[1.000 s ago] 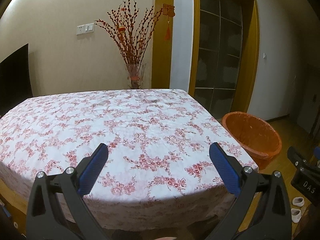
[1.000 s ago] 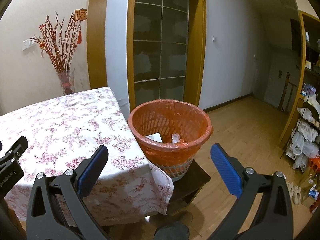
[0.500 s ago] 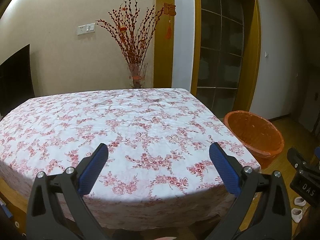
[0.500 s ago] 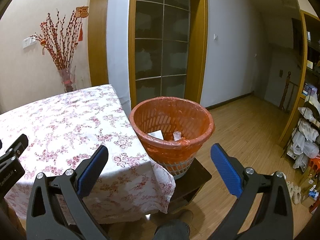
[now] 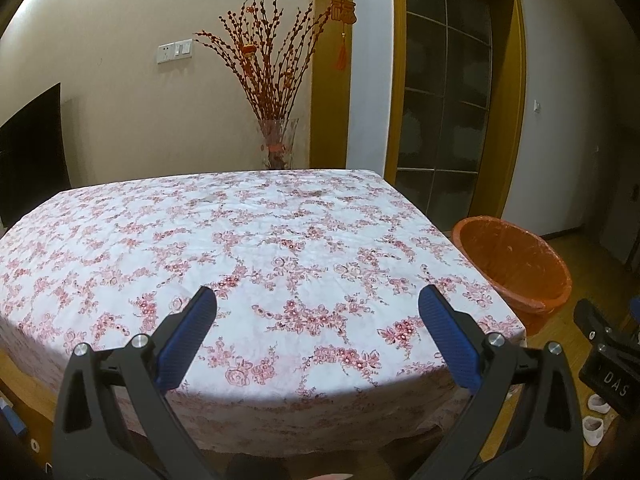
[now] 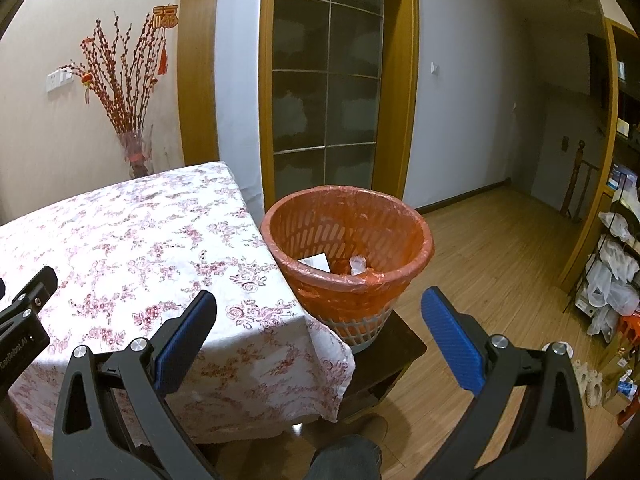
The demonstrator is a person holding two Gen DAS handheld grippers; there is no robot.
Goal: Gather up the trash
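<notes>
1. Beside the trash basket (image 6: 348, 256), on its left in the right wrist view, stands the table (image 5: 248, 240) under a floral cloth. Its top shows no loose item in either view, so nothing looks left to pick up there.
2. Past the table's far edge, well apart from the basket, a glass vase of red branches (image 5: 276, 148) stands against the wall.
3. The basket, lined with an orange bag, sits on a dark low stand (image 6: 396, 352) touching the table's cloth corner. It is upright.
4. Near the basket on the viewer's side, the left gripper (image 5: 318, 320) hovers over the table's front edge, its blue pads wide apart and holding nothing.
5. The right gripper (image 6: 320, 318) points at the basket, also spread apart and empty.
6. Inside the basket lie a white paper piece (image 6: 316, 262) and a small clear crumpled item (image 6: 357, 265). Collection therefore looks finished or nearly so, as far as these views reach.
</notes>
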